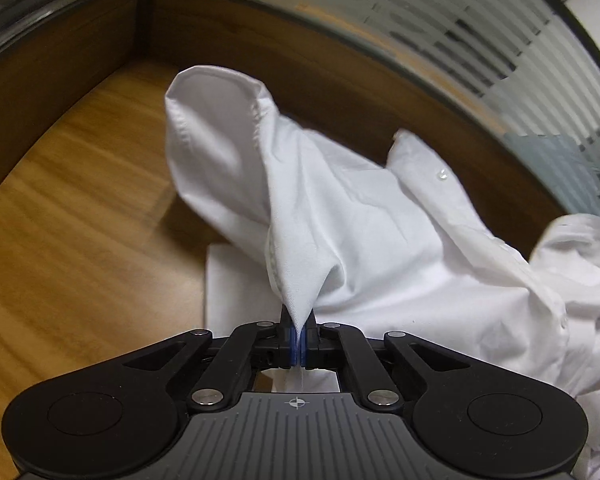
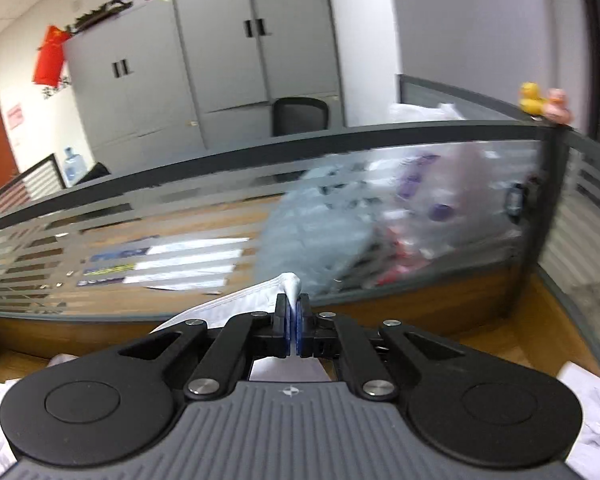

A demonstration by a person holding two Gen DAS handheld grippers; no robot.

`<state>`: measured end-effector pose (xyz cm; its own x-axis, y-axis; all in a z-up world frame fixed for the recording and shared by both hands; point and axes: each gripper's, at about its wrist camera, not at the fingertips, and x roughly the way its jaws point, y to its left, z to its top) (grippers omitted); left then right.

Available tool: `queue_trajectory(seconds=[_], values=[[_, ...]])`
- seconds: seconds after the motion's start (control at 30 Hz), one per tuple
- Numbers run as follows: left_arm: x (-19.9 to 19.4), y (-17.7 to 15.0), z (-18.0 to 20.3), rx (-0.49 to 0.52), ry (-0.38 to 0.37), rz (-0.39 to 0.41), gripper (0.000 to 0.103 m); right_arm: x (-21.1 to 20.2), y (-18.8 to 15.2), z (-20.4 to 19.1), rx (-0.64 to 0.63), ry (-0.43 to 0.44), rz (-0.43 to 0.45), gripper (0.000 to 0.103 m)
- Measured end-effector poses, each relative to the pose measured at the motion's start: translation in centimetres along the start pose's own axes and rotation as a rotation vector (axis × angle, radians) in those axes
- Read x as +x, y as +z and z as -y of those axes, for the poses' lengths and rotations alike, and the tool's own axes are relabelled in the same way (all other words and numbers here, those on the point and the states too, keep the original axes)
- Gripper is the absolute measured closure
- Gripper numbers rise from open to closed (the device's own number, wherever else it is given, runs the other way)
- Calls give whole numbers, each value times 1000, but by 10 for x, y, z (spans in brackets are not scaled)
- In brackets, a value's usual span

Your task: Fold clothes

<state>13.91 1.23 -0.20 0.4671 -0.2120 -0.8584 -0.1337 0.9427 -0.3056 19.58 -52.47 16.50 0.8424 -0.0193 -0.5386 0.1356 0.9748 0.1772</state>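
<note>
I am pinching the white shirt (image 1: 364, 240) between the closed left gripper (image 1: 299, 338) pads, its cloth draping ahead, while the right gripper (image 2: 293, 328) is clamping another fold.

Left hand-held gripper (image 1: 299, 334), right hand-held gripper (image 2: 295, 326) clamped.

Wooden desk (image 1: 80, 216), frosted striped partition (image 2: 220, 208) (glass), grey cabinets (image 2: 220, 60), white walls.

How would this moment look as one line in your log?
left hand-held gripper: shut on white shirt | right hand-held gripper: shut on white shirt
</note>
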Motion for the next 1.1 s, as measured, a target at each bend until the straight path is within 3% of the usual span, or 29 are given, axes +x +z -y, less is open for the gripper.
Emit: queue_trajectory(seconds=[0.17, 0.27, 0.37, 0.47, 0.53, 0.57, 0.63, 0.73, 0.83, 1.1], values=[[20, -9, 4, 66, 85, -103, 98, 8, -36, 6, 10, -103, -57, 100], [28, -13, 7, 86, 105, -150, 98, 20, -76, 9, 41, -191, -124, 100], [30, -12, 7, 77, 115, -185, 97, 25, -96, 22, 59, -197, -213, 96], [27, -9, 3, 37, 95, -185, 96, 22, -102, 20, 16, -197, -218, 80], [14, -2, 1, 7, 81, -122, 88, 18, -98, 13, -26, -186, -196, 62], [7, 2, 1, -7, 74, -90, 83, 16, -94, 8, -51, -177, -182, 59], [-9, 10, 1, -22, 70, -20, 54, 14, -79, -3, -110, -148, -162, 47], [-30, 29, 5, 12, 68, 77, 47, 23, -59, -22, -173, -39, -180, 41], [-36, 47, 20, 55, 63, 112, 42, 48, -50, -40, -209, 77, -239, 41], [-5, 77, 48, 169, -2, 92, 35, 132, -58, -92, -307, 307, -394, 39]])
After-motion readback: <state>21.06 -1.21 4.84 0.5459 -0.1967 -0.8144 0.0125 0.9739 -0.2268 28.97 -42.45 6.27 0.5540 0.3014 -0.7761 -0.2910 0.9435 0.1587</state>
